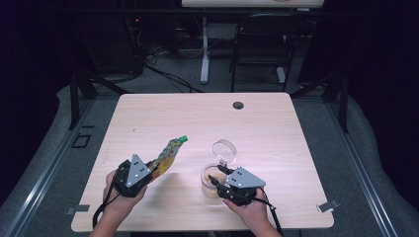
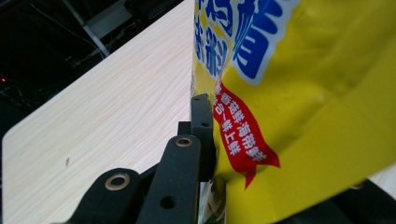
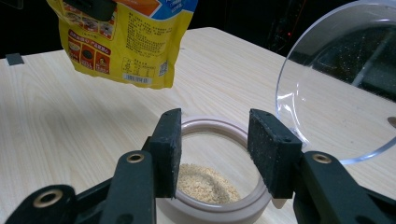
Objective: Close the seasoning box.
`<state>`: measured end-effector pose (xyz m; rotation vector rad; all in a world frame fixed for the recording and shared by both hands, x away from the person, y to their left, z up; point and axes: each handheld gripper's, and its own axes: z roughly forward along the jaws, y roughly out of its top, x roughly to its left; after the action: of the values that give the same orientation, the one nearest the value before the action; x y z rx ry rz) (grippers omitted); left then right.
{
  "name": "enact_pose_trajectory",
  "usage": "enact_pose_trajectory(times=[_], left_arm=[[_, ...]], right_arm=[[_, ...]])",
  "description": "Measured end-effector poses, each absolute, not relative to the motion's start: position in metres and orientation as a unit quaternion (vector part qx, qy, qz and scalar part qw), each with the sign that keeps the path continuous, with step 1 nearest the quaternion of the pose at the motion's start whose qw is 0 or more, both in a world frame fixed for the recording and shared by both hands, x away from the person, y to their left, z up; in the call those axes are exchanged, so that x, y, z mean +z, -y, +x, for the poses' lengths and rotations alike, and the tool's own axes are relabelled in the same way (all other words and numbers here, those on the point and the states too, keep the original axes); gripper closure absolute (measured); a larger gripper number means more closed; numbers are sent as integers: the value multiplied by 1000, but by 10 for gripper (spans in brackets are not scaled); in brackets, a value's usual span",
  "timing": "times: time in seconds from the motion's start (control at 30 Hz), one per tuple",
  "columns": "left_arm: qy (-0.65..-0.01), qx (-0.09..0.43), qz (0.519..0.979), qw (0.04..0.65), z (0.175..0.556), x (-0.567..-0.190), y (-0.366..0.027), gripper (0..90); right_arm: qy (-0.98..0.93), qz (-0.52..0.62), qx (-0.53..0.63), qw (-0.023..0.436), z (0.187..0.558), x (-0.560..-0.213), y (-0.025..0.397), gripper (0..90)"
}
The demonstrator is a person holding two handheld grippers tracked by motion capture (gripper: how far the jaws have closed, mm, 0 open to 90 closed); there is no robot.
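The tabletop [image 1: 257, 123] is evenly lit from above while the room around it falls into near black; shadows are faint; the high view is soft and grainy; the yellow pouch [image 2: 303, 116] looms close, slightly blurred; the clear lid [image 3: 345, 79] catches pale glare.

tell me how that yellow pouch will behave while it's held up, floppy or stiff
Probably floppy: the yellow pouch creases and dents where the left hand-held gripper pinches it. It likely feels light, since one edge grip holds it slanted above the table. The glossy film could slip.
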<state>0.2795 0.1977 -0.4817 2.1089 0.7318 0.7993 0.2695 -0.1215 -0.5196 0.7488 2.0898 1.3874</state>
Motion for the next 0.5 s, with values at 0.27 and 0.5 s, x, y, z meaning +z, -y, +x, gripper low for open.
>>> enact_pose_trajectory(times=[0.27, 0.5], left_arm=[[-319, 283, 809, 405, 285, -487, -211, 871], [-353, 256, 791, 430, 292, -493, -223, 871]], right_arm=[[-771, 276, 512, 260, 269, -519, 122, 549], [-769, 277, 513, 261, 269, -519, 122, 549]])
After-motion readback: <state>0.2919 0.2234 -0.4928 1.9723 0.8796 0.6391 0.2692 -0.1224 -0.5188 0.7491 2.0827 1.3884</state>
